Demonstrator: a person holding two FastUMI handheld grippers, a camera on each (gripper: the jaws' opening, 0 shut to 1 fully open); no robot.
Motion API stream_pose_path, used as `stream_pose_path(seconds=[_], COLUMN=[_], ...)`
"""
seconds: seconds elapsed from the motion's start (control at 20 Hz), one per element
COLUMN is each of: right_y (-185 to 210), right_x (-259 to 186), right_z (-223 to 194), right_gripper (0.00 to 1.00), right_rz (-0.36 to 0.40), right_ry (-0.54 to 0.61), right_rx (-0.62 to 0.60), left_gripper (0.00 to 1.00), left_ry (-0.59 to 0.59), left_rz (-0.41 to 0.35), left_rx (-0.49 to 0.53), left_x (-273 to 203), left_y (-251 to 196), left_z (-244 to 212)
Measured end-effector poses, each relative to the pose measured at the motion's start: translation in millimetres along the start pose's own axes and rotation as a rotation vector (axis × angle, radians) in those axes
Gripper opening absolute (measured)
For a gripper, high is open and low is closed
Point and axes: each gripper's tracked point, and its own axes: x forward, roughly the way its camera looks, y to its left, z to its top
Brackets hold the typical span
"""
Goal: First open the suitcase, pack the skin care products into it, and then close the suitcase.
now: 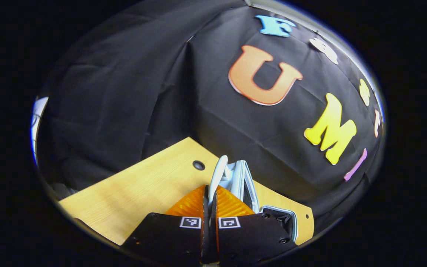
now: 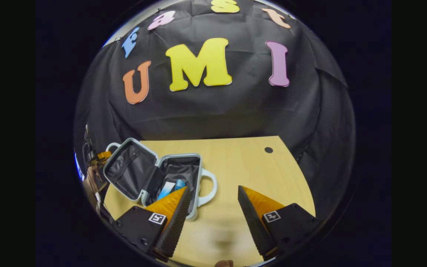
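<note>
— While the suitcase [image 2: 154, 174] lies open on the bench [image 2: 243, 167], where are your tools?

— My right tool [image 2: 213, 202] hangs wide apart, holding nothing, beside it — skin care products [image 2: 171, 187] inside. My left tool [image 1: 209, 196] is pressed together at the suitcase's edge.

The left gripper view sits low and close behind the upright lid edge of the pale blue hard-shell suitcase [image 1: 235, 178], facing the booth wall. The right gripper view looks from higher and farther back across the light wooden table [image 2: 243, 167]; the suitcase [image 2: 154, 174] lies at 9 o'clock. Both share suitcase and table [image 1: 143, 185].
</note>
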Motion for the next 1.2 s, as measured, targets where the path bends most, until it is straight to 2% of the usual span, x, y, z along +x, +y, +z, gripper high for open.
stream_pose_path(seconds=[0.3, 0.5, 0.6, 0.95, 1.05, 1.2], right_y=[-51, -88, -103, -147, -154, -162], right_x=[-24, -48, -57, -84, -90, -99], right_z=[33, 64, 68, 60, 56, 45], right_gripper=[0.76, 0.77, 0.75, 0.77, 0.77, 0.76], right_rz=[-0.045, -0.097, -0.111, -0.157, -0.163, -0.168], right_ry=[-0.144, -0.278, -0.308, -0.353, -0.352, -0.34], right_rx=[-0.02, -0.009, 0.003, 0.005, -0.009, -0.024], left_gripper=[0.03, 0.02, 0.03, 0.03, 0.04, 0.04], left_ry=[-0.121, -0.186, -0.198, -0.226, -0.212, -0.191], left_rz=[0.031, 0.01, -0.01, -0.071, -0.105, -0.109], left_rx=[0.301, 0.427, 0.485, 0.695, 0.725, 0.759], left_x=[-38, -57, -66, -68, -63, -59], left_y=[-96, -155, -182, -264, -284, -308], left_z=[14, 1, -14, -70, -98, -136])
